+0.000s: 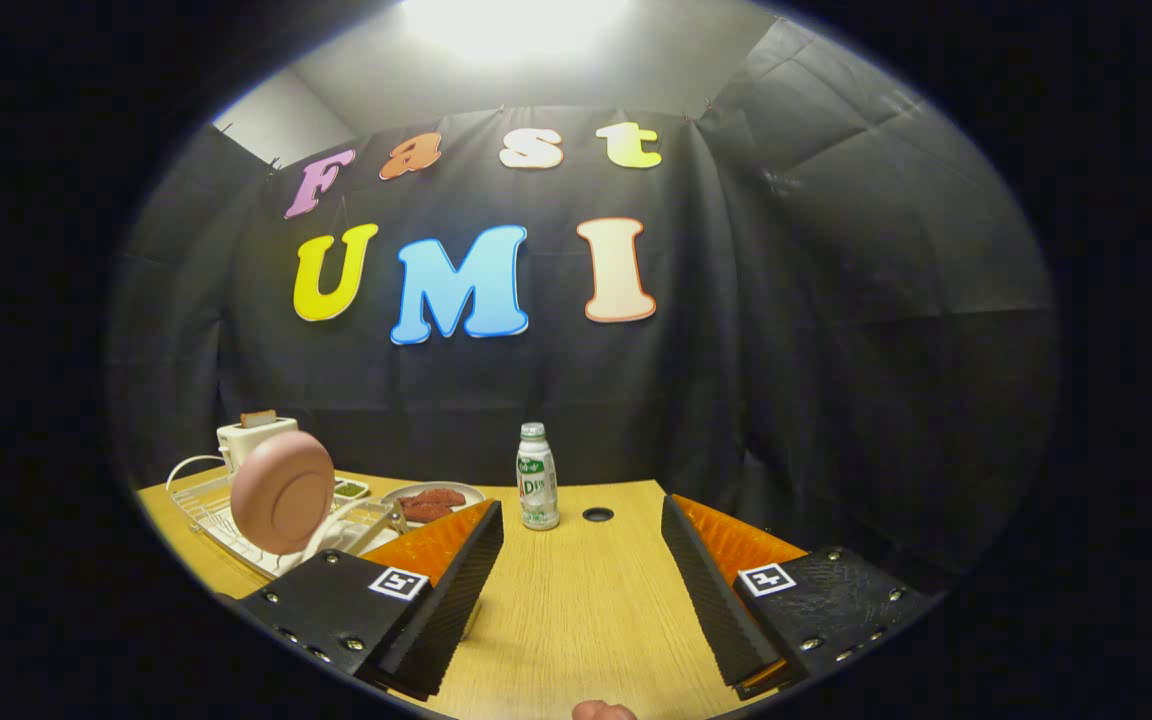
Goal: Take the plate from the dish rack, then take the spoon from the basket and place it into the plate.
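A pink round plate (pixel 283 492) stands upright in a white wire dish rack (pixel 204 502) on the wooden table (pixel 576 600), to the left of and beyond my left finger. My gripper (pixel 581 530) hovers over the table with its fingers wide open and nothing between them. The left finger (pixel 456 590) hides the near end of the rack. I cannot make out the basket or the spoon.
A small white and green bottle (pixel 537 477) stands just beyond the fingers, near a dark hole (pixel 597 514) in the tabletop. A plate of reddish food (pixel 432 500), a small green dish (pixel 349 489) and a white toaster (pixel 254 436) sit behind the rack. A fingertip (pixel 603 711) shows at the near edge.
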### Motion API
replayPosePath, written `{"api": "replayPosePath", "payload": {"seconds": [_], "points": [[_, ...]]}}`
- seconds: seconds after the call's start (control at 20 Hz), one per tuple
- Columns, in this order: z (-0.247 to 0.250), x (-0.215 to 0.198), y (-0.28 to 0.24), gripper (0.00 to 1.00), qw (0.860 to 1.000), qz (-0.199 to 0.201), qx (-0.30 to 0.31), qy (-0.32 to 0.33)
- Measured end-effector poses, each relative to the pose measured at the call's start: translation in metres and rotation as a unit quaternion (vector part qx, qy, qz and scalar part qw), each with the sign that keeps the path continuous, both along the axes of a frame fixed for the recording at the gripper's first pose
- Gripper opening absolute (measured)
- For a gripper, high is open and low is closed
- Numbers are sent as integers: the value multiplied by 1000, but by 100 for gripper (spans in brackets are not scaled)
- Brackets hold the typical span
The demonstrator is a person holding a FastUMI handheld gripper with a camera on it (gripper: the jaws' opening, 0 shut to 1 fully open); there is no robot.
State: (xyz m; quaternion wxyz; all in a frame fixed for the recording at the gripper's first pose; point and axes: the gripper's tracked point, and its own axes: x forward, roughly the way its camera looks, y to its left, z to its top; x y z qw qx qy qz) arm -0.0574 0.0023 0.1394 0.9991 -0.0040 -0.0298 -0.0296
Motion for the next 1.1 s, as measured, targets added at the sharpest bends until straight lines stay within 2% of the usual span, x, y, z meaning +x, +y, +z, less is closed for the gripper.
{"api": "replayPosePath", "payload": {"seconds": [0.2,0.4,0.8,1.1], "points": [[69,-16,27,97,1000,-4,5,-13],[104,-19,55,97,1000,-5,1,-11],[131,-21,112,97,1000,14,-17,1],[128,-8,162,97,997,37,-27,66]]}}
